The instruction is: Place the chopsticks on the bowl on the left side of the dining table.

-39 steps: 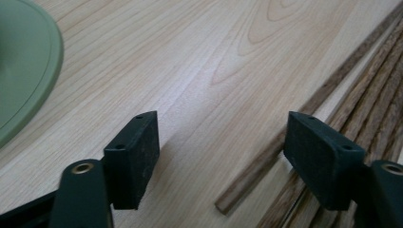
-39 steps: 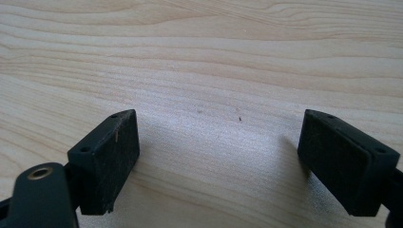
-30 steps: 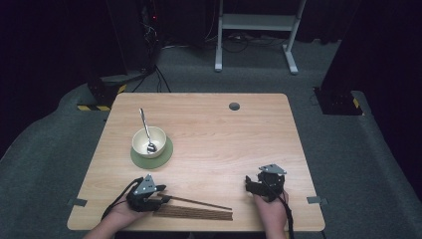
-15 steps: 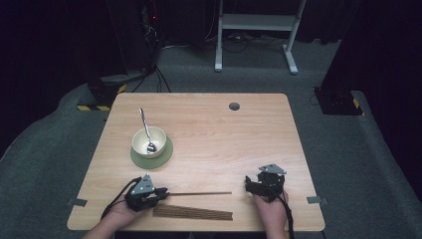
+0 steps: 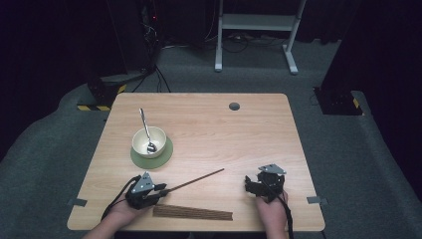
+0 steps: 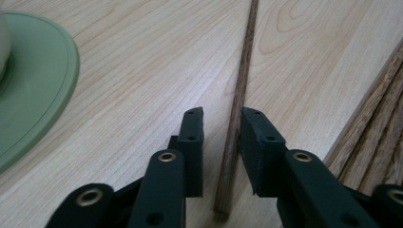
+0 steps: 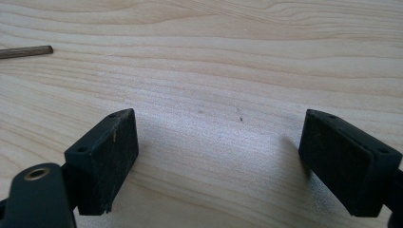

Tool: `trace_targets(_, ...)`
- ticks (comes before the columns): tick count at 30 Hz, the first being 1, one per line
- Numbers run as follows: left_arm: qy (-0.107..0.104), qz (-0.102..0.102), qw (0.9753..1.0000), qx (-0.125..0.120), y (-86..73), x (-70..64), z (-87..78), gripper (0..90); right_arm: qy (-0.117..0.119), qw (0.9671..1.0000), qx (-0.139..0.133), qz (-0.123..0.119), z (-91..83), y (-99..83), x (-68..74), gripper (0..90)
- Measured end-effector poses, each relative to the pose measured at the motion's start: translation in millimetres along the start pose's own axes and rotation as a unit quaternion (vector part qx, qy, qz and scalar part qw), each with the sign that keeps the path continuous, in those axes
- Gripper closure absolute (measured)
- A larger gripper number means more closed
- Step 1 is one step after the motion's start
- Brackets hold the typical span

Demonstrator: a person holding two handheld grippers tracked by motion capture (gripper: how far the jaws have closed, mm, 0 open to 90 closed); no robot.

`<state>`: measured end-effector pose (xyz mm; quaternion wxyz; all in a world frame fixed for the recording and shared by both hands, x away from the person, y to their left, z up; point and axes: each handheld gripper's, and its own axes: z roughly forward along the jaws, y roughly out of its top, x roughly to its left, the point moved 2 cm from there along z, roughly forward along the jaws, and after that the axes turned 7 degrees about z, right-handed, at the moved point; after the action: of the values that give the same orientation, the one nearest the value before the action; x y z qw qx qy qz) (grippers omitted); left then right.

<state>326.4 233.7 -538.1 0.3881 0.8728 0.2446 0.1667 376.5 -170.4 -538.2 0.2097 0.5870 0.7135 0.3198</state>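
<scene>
Since the picture of half a second ago, one chopstick (image 5: 194, 179) has been swung away from the rest, so that its far end is now seen pointing up and to the right across the wooden table (image 5: 249, 134), where before it lay nearly level just above the bundle. A wide bare stretch of tabletop is left between the two hands. Toward the table's left side a green saucer (image 5: 164, 155) is seen with a cream bowl (image 5: 157, 137) set on it, and a metal spoon (image 5: 144, 124) is leaned in the bowl; in the left gripper view the saucer is cut off by the frame's left edge. Along the near edge the bundle of chopsticks (image 5: 193, 213) is laid flat, its count too fine to be made out. The left gripper (image 6: 221, 126) is held low at the near left, its jaws drawn close about the near end of the single chopstick; a thin gap is seen on either side of the stick, so whether it is truly pinched cannot be told. The right gripper (image 7: 218, 142) is held at the near right, well apart from the sticks, with its jaws spread wide over bare wood and nothing between them. In the right gripper view the chopstick's tip is cut off at the upper left.
</scene>
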Motion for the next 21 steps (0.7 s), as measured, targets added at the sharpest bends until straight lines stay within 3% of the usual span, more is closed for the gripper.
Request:
trace_targets(2, 0.0, 0.0, 1.0, 0.0, 0.9, -0.8, 0.9, 80.0, -0.001, 1.0, 0.0, 0.001, 0.0, -0.1, 0.2, 12.5)
trace_targets(11, -0.011, -0.017, 0.9998, -0.002, 1.0, 3.3, 1.7, 83.6, -0.002, 1.0, 0.0, 0.001, 0.3, -0.1, 1.0, 11.9)
trace_targets(15, -0.013, -0.012, 0.9999, -0.003, 0.8, 3.2, 1.2, 83.9, -0.002, 1.0, 0.0, 0.0, 0.3, -0.1, 1.0, 11.8)
trace_targets(21, -0.011, -0.023, 0.9994, -0.022, 1.4, 7.3, -3.5, 84.0, -0.001, 1.0, 0.002, 0.0, 0.7, 0.0, 1.4, 10.8)
